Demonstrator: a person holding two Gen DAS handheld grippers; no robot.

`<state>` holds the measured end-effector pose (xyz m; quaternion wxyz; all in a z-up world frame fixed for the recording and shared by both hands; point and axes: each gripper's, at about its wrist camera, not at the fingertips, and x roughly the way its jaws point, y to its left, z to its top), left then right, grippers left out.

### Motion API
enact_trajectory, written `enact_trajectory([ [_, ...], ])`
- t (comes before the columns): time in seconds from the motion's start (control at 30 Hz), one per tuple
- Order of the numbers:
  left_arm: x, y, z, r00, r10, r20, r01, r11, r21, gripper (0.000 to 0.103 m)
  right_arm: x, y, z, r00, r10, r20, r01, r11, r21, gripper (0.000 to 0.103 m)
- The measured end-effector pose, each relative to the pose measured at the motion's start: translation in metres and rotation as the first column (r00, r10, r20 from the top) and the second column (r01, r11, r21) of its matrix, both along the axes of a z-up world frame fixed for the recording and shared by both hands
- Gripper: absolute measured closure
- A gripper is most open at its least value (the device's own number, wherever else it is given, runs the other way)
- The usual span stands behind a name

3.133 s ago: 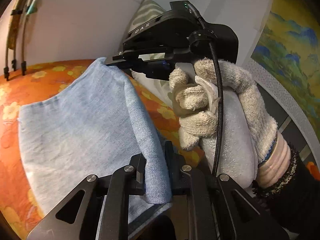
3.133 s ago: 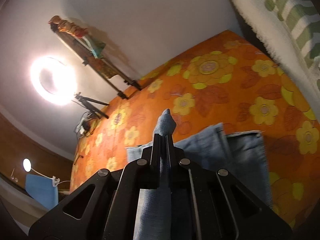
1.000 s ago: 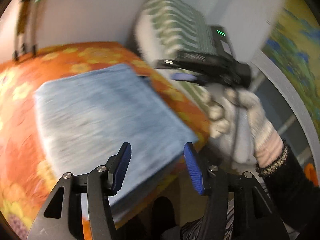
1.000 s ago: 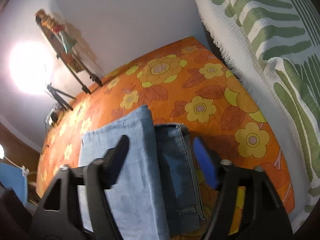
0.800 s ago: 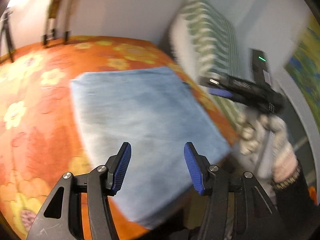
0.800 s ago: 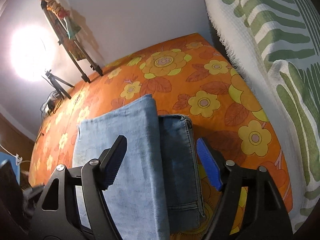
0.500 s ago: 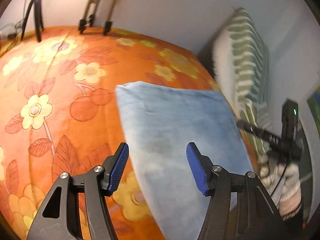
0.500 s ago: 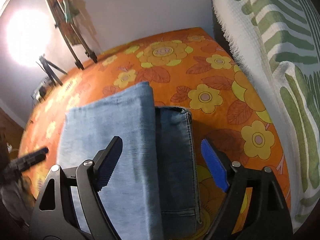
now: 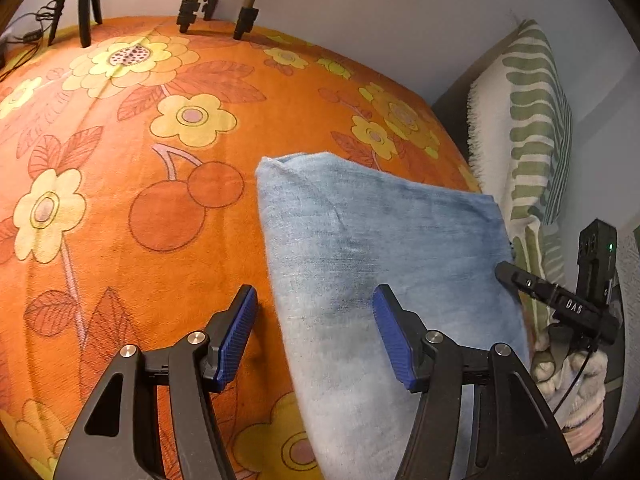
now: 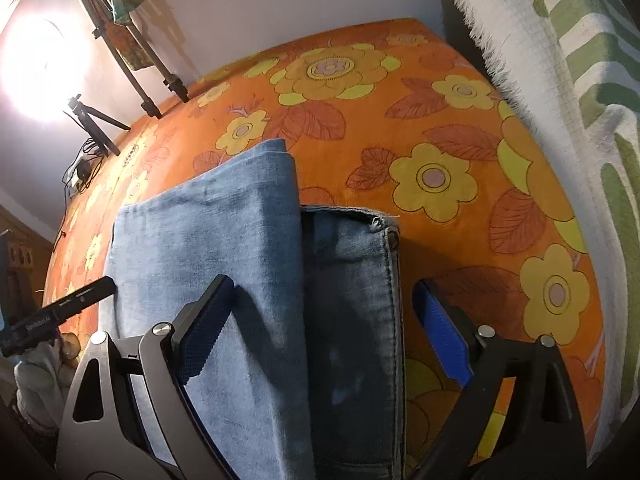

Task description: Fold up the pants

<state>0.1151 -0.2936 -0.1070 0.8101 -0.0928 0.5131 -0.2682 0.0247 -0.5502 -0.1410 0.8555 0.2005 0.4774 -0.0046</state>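
From the left wrist view, the left tool (image 9: 314, 336) hangs with its blue pads spread wide and nothing between them, just above the near left edge of the folded pants (image 9: 384, 256). The pants lie as a pale blue rectangle on the orange flowered bedspread (image 9: 120, 160), toward its right side. At the right edge the right tool (image 9: 560, 304) shows, held in a gloved hand (image 9: 568, 364), close to the pants' right border. Beyond it a green-striped pillow (image 9: 528, 128) leans against the wall, and tripod feet (image 9: 212, 16) stand at the far edge of the bed.

From the right wrist view, the right tool (image 10: 320, 336) is likewise spread and empty, poised over the near part of the pants (image 10: 208, 248). Here the upper pale layer covers only the left part; the darker waistband section (image 10: 352, 280) lies exposed to its right, so the fold looks uneven. The left tool (image 10: 60, 312) reaches in from the left, near the pants' edge. A ring light (image 10: 32, 64) glares at far left.

The risk, as I judge it: a careless pinch on the top layer alone would drag it and undo the stack; the soft bedspread could be caught with it. The pillow crowds the right side, leaving little room there.
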Motion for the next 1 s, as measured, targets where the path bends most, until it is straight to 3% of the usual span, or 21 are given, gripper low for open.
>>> enact_trajectory([
  [0.3,-0.005,-0.016,0.000,0.997,-0.059,0.057,0.056,0.997,0.057,0.021,0.013,-0.008,-0.015,0.999,0.038,-0.023,-0.036,0.995,0.088,0.010],
  [0.4,-0.008,-0.021,-0.001,0.994,-0.078,0.079,0.071,0.994,0.086,0.016,0.016,-0.007,-0.017,0.998,0.054,-0.014,-0.052,0.995,0.083,0.010],
  [0.53,-0.012,-0.035,-0.004,0.984,-0.146,0.106,0.132,0.982,0.134,0.001,0.016,-0.005,-0.016,0.998,0.065,-0.002,-0.065,0.995,0.071,0.009],
  [0.63,-0.014,-0.043,-0.005,0.981,-0.159,0.115,0.136,0.972,0.190,0.000,0.016,-0.004,-0.016,0.998,0.068,0.005,-0.068,0.995,0.068,0.009],
  [0.8,-0.013,-0.044,-0.006,0.982,-0.149,0.115,0.124,0.972,0.199,0.000,0.014,0.000,-0.015,0.997,0.074,0.016,-0.075,0.996,0.041,0.012],
  [1.0,-0.010,-0.048,-0.006,0.982,-0.168,0.085,0.146,0.963,0.225,0.000,0.010,-0.001,-0.014,0.994,0.100,0.037,-0.103,0.991,0.084,0.028],
])
